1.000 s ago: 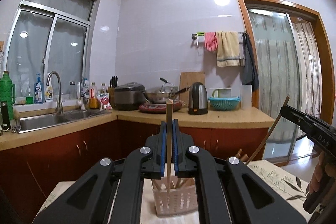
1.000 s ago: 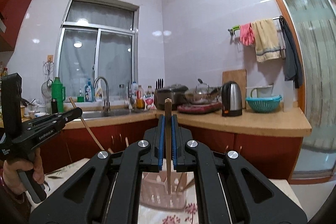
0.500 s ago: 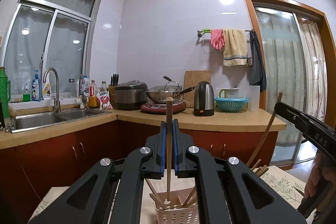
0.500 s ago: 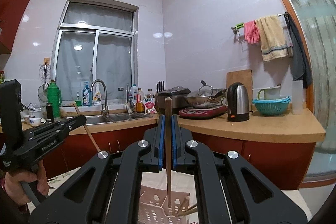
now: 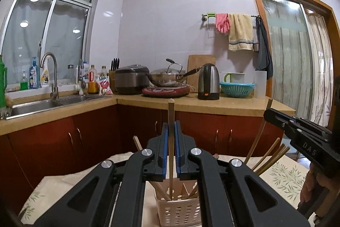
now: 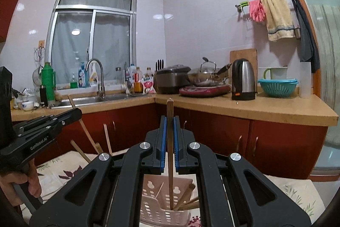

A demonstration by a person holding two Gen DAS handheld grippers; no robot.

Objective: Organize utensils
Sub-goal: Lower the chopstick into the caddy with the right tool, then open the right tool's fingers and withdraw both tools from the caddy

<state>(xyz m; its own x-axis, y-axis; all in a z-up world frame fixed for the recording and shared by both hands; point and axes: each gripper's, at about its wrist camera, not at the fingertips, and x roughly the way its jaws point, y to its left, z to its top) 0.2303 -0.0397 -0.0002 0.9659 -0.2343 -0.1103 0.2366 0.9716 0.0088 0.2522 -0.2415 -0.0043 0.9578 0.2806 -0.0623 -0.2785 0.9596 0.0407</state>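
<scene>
My left gripper (image 5: 171,127) is shut on a wooden chopstick (image 5: 170,148) held upright, its lower end inside a white perforated utensil basket (image 5: 178,211) that holds several chopsticks. My right gripper (image 6: 169,122) is shut on a darker wooden chopstick (image 6: 170,159), also upright, its tip down in the same basket (image 6: 157,205). In the left wrist view the right gripper (image 5: 301,133) is at the right edge. In the right wrist view the left gripper (image 6: 40,129) is at the left. Each stands above the basket.
The basket stands on a table with a leaf-print cloth (image 5: 282,173). Behind is an L-shaped counter (image 5: 212,104) with a sink (image 5: 34,105), rice cooker (image 5: 131,80), wok (image 5: 167,78), kettle (image 5: 209,81) and teal colander (image 5: 237,88). A curtained door (image 5: 297,56) is at right.
Both grippers have dropped lower with their chopsticks. The chopstick tips now reach into the basket. Both stay shut.
</scene>
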